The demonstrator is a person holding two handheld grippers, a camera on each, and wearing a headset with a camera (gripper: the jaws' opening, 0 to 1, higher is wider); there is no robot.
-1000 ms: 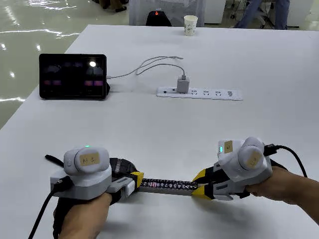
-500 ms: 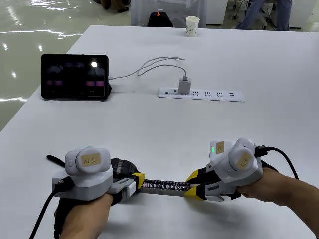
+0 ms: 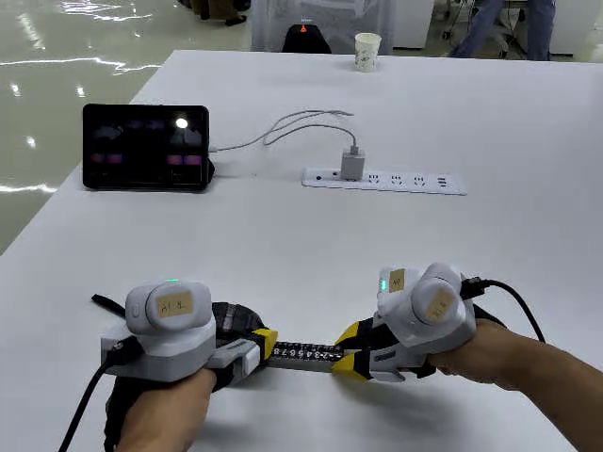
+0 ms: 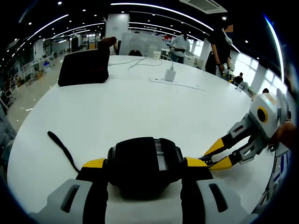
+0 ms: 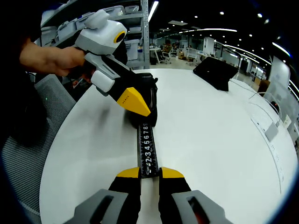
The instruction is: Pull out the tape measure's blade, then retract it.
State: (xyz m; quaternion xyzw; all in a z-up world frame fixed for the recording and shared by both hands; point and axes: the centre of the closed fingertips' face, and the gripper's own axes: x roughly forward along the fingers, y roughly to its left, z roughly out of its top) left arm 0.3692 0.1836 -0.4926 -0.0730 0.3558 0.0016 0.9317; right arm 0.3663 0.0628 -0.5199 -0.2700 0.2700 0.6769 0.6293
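Your left hand-held gripper (image 3: 247, 347) clamps the tape measure (image 4: 145, 161) at 9 o'clock on the desk (image 3: 377, 235), while your right hand-held gripper (image 3: 349, 350) pinches the blade (image 5: 148, 149) at 3 o'clock.

In the head view the left gripper (image 3: 260, 341) covers most of the tape measure case (image 3: 236, 320), and the figures on the blade (image 3: 303, 352) are too small to read. The blade's end is hidden between the jaws of the right gripper (image 5: 149, 173). The tablet (image 3: 146, 146) has a blurred screen. Beyond the far edge of the bench (image 3: 377, 245), a person (image 3: 523, 24) is cut off by the picture's top.
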